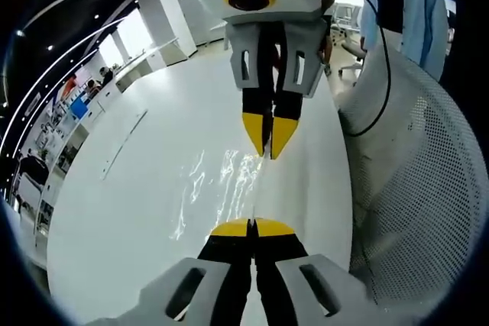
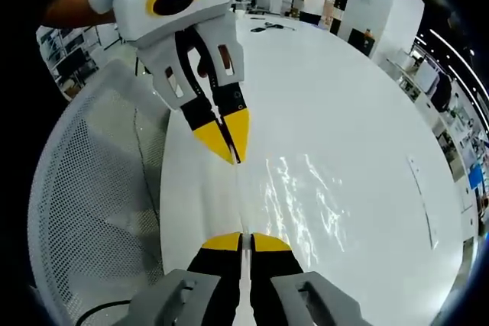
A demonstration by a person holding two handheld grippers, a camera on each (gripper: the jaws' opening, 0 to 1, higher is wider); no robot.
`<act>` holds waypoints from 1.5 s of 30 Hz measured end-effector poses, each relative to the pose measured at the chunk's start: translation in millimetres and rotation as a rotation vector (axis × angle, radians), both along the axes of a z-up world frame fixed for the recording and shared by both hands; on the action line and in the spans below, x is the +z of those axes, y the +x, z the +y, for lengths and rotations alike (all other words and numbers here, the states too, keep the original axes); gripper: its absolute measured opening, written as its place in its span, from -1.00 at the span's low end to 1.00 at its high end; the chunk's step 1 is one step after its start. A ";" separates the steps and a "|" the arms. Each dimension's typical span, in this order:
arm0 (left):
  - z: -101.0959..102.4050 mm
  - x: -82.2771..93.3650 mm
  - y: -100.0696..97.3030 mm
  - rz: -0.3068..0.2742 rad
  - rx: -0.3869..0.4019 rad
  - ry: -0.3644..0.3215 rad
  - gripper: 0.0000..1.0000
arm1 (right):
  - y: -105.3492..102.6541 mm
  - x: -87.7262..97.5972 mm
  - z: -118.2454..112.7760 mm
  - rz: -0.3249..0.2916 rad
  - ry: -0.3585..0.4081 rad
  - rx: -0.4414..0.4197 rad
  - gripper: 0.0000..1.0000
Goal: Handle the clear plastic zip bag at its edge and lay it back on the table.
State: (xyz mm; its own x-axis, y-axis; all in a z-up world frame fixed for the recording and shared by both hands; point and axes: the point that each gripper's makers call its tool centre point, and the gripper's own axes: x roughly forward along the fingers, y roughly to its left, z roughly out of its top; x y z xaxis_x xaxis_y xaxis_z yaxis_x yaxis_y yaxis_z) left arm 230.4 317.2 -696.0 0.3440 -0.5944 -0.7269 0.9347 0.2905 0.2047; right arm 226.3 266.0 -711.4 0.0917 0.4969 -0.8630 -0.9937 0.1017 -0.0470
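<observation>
- Your left gripper (image 1: 252, 228) and right gripper (image 2: 246, 242) each pinch one edge of the zip bag (image 1: 221, 188).
- Bag stretched between them just above the table (image 2: 344, 112); laying down and release remain.

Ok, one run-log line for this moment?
left hand-held gripper: shut on clear plastic zip bag edge | right hand-held gripper: same | white table: beneath

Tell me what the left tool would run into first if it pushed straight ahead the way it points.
Closed on the bag's edge, the left tool faces the right tool across the clear zip bag. Going straight on, it would likely meet the right tool's yellow tips first, though depth is hard to judge.
</observation>
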 end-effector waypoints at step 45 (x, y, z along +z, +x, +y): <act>8.2 -1.3 2.0 0.005 0.018 0.006 -1.00 | 6.1 -5.3 -26.3 -0.004 -0.033 -0.027 -1.00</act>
State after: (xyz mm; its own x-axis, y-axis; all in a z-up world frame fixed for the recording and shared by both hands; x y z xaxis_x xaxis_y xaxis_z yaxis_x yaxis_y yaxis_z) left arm 232.4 325.4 -697.3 0.3506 -0.5839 -0.7323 0.9305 0.3057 0.2017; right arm 232.4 239.7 -716.7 0.1080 0.4653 -0.8786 -0.9904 0.1271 -0.0545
